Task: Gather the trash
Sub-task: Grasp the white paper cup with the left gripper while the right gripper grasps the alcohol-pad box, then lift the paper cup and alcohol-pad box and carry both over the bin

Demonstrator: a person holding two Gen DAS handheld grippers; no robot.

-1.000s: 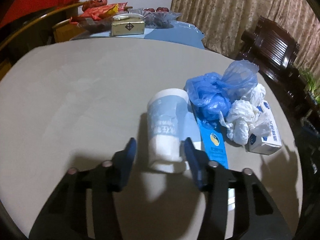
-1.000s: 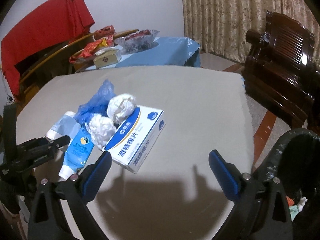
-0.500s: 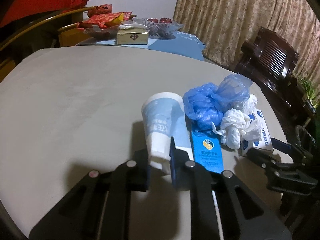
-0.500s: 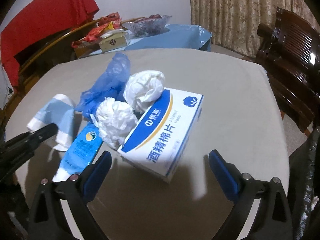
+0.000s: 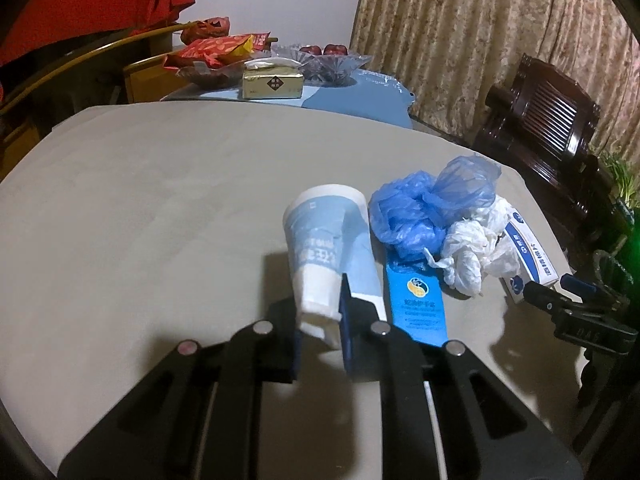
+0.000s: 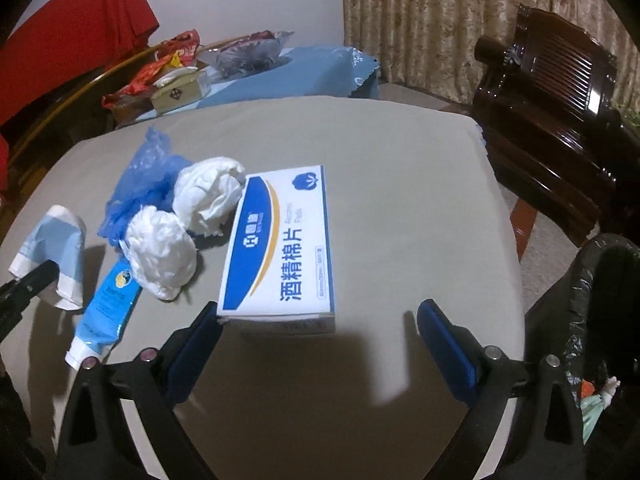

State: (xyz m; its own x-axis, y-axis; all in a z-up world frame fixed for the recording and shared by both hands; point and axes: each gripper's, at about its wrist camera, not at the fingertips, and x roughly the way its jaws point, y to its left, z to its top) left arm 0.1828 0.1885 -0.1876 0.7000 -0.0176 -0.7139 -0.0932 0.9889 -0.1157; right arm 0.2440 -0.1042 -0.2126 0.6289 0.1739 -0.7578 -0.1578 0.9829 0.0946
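Note:
My left gripper (image 5: 320, 320) is shut on the squashed base of a light-blue and white paper cup (image 5: 328, 236), which tilts up off the beige table (image 5: 160, 200). Beside the cup lie a blue tube (image 5: 416, 300), a crumpled blue plastic bag (image 5: 424, 208) and white tissue wads (image 5: 468, 252). In the right wrist view my right gripper (image 6: 320, 312) stands open. The near end of a white and blue box (image 6: 280, 240) sits at its fingertips, and its left finger (image 6: 200, 336) is at the box's corner. The cup (image 6: 56, 248), tube (image 6: 108, 304), bag (image 6: 140, 184) and tissues (image 6: 160, 256) lie left of the box.
A bin lined with a black bag (image 6: 600, 280) stands off the table's right edge. A dark wooden chair (image 6: 560, 120) is behind it. A blue-covered side table (image 5: 340, 92) holds snack packets, a tissue pack and a glass bowl. Red cloth hangs at the far left.
The left gripper closed on the paper cup's base, crushing it, and the cup now tilts up. The right gripper came down and forward to the box, still open.

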